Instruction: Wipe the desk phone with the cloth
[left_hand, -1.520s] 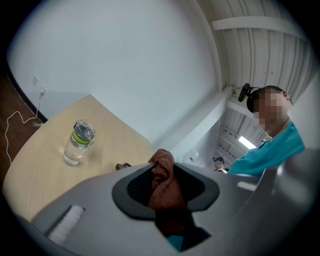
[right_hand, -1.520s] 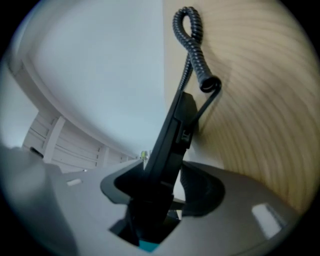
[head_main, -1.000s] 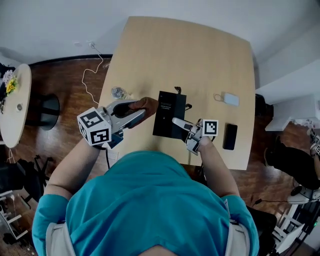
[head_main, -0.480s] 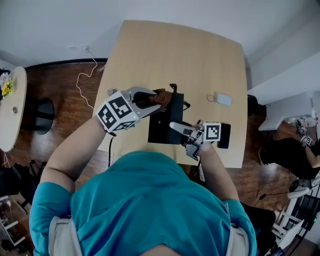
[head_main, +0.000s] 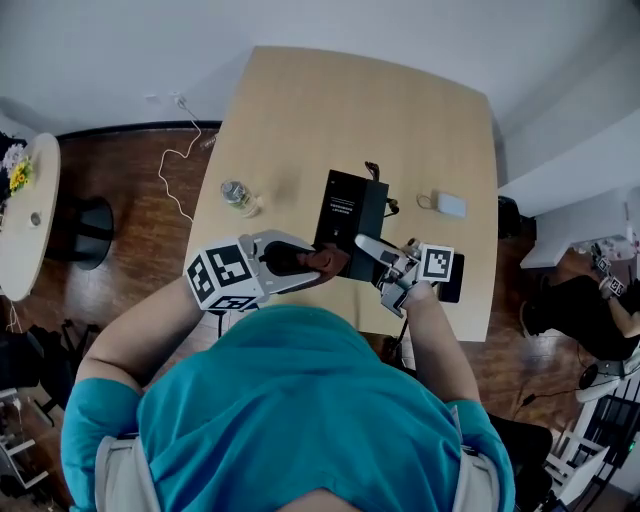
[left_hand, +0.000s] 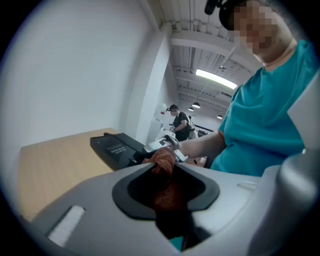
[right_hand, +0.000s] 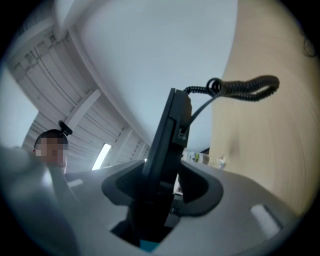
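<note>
Right gripper (head_main: 366, 244) pinches the desk phone (head_main: 350, 205), tipped up at frame centre, and left gripper (head_main: 312, 263) clamps the cloth (head_main: 329, 261) at its lower-left edge, so a hard wipe could lever it loose (one-edge hold) onto the worktop (head_main: 300, 120).

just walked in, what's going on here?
A person at a wooden table is working with a handheld gripper in each hand. The right gripper has its fingers clamped on the near edge of the black desk phone, which looks tipped up rather than lying flat. The left gripper is shut on a brown cloth, brought up to the phone's near left corner. Whether the cloth is actually touching the phone is hard to tell.
</note>
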